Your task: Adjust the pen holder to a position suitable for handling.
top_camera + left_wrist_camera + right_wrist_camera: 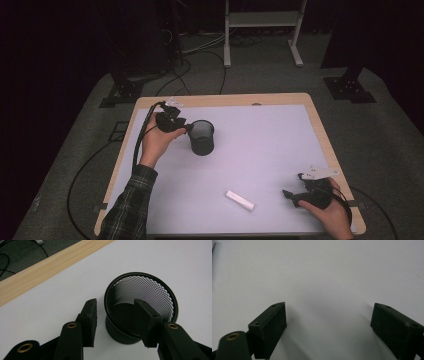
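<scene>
1. My left claw (117, 323) stands with its 2 jaws apart, straddling the near wall of the black mesh cup (141, 306) — 1 jaw outside the rim, the other inside. I cannot tell whether either pad touches the wall yet; nothing is pinched.
2. The cup stands upright on the white table (260, 150), directly ahead of this claw and close under it.
3. My right claw (329, 327) hangs wide apart over bare table, holding nothing. In the high view a small white bar (240, 200) lies just to its left.
4. I judge the cup light and thin-walled: the mesh may flex under a hard squeeze, and the smooth rim band could slip.
5. The best hold, I think, is the wall just under the rim — pinched gently, so the cup hangs upright rather than tipping.
</scene>
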`<action>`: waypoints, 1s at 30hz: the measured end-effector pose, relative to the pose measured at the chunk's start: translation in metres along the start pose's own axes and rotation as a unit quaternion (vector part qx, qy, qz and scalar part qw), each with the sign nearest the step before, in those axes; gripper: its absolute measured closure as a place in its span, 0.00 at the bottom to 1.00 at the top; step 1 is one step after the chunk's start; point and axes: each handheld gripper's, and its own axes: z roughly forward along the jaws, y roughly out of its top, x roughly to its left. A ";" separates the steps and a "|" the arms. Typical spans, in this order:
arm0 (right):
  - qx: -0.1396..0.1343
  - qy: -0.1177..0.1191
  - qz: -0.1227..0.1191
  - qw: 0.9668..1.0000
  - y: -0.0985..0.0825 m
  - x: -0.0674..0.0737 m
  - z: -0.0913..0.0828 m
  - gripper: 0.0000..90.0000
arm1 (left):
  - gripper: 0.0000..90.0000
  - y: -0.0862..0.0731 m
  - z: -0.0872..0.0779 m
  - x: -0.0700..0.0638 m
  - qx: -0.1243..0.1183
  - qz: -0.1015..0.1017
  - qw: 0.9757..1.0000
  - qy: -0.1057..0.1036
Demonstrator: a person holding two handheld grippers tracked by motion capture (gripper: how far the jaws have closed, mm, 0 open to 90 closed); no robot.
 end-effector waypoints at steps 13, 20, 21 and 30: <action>0.000 0.000 -0.001 1.000 0.000 0.000 0.000 0.13 | 0.66 0.005 0.025 0.006 0.026 0.005 0.999 0.019; 0.000 0.000 -0.001 1.000 0.000 0.000 0.000 0.13 | 0.70 0.006 0.038 0.004 0.042 0.011 0.999 0.014; 0.000 0.000 -0.001 1.000 0.000 0.000 0.000 0.13 | 0.70 0.006 0.038 0.004 0.042 0.011 0.999 0.014; 0.000 0.000 0.000 1.000 0.000 0.000 0.000 0.13 | 0.80 0.004 0.048 0.003 0.062 0.016 0.998 0.007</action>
